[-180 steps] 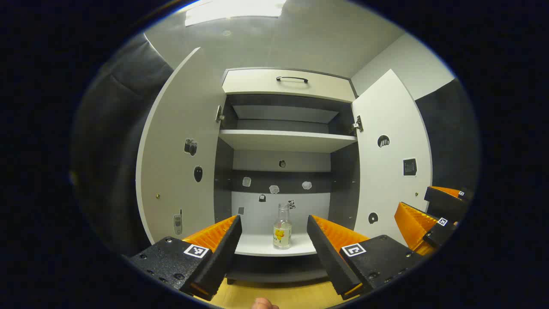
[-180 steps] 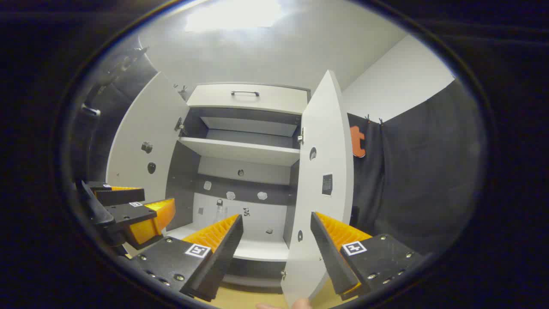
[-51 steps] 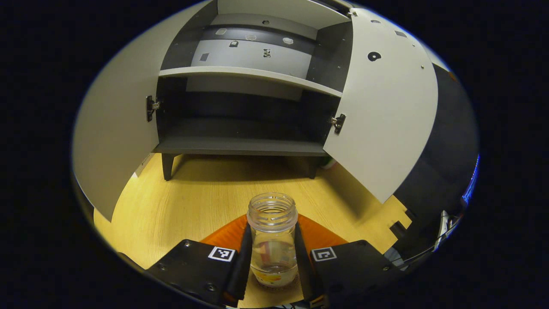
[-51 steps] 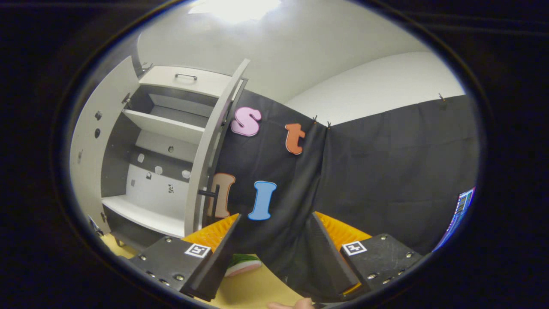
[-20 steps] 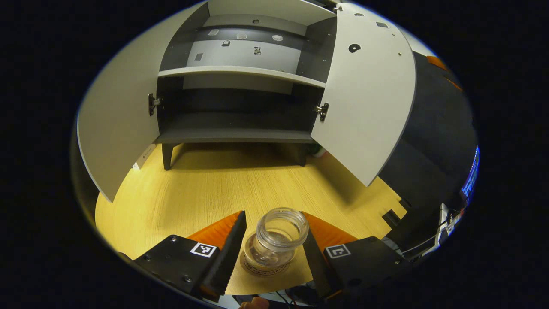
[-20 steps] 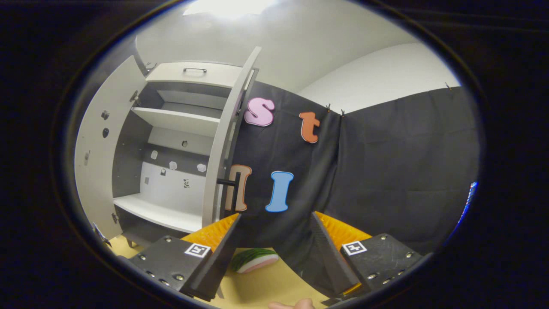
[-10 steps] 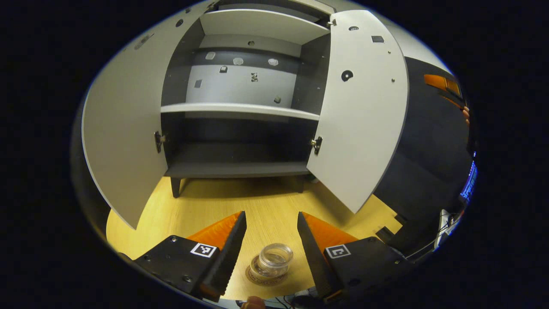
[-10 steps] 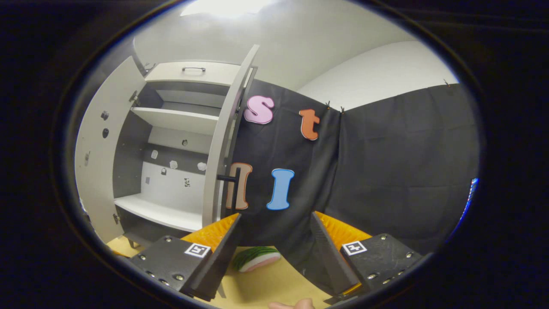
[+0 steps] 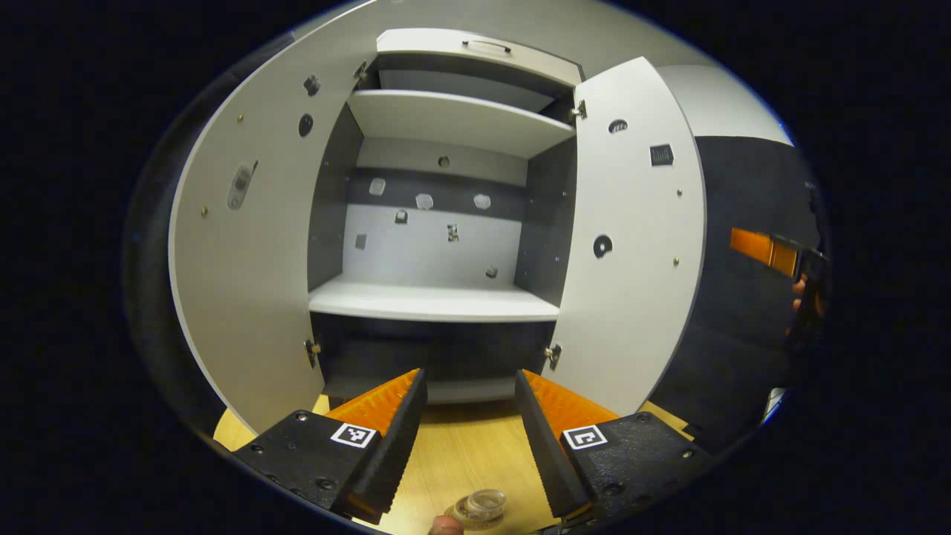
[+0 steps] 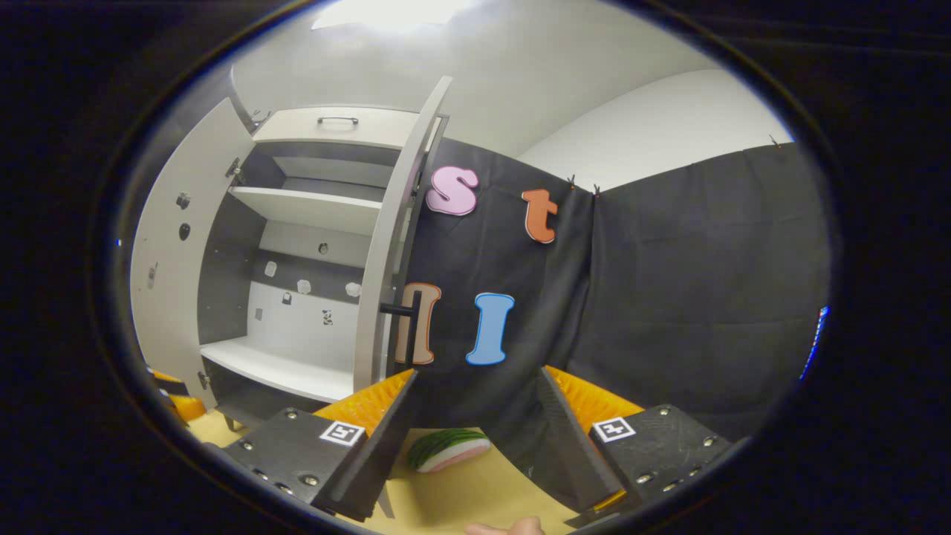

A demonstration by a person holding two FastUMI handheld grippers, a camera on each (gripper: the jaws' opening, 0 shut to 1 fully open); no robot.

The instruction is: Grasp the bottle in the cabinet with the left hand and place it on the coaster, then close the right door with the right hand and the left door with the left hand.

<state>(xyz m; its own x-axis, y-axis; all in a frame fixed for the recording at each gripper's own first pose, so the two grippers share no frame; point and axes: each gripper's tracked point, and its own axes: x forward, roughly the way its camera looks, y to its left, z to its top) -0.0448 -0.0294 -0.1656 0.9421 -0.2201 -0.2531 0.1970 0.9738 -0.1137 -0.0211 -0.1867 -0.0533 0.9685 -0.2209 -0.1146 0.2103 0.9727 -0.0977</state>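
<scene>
In the left gripper view, the left gripper (image 9: 469, 438) hangs released over the wooden bench (image 9: 461, 453), its jaws spread with nothing between them. Just below them, at the lower edge, the clear bottle (image 9: 481, 507) stands upright, seen from above by its open mouth; the coaster under it is too hidden to make out. A fingertip (image 9: 444, 526) of the person shows beside the bottle. Beyond the bench stands the cabinet (image 9: 435, 301), both doors swung wide: the left door (image 9: 252, 282) on the left, the right door (image 9: 631, 275) on the right, each with small stickers on its inner face. The middle shelf (image 9: 431, 303) lies bare, another shelf sits above it, and a drawer with a dark handle (image 9: 487, 46) tops the cabinet. Far off at the right edge, the right gripper (image 9: 773, 253) shows with the hand that holds it.

In the right gripper view, the right gripper (image 10: 472, 438) is likewise released, jaws apart and holding nothing. Between them on the bench (image 10: 475, 494) lies a toy watermelon slice (image 10: 448, 449). Farther off, the right door (image 10: 394, 245) shows edge-on, its dark bar handle (image 10: 401, 308) sticking out toward the black cloth wall (image 10: 669, 297). Past it the cabinet's open inside appears, and the left door (image 10: 167, 253) at the far left. A small part of the left gripper (image 10: 178, 405) peeps in at the lower left edge.
</scene>
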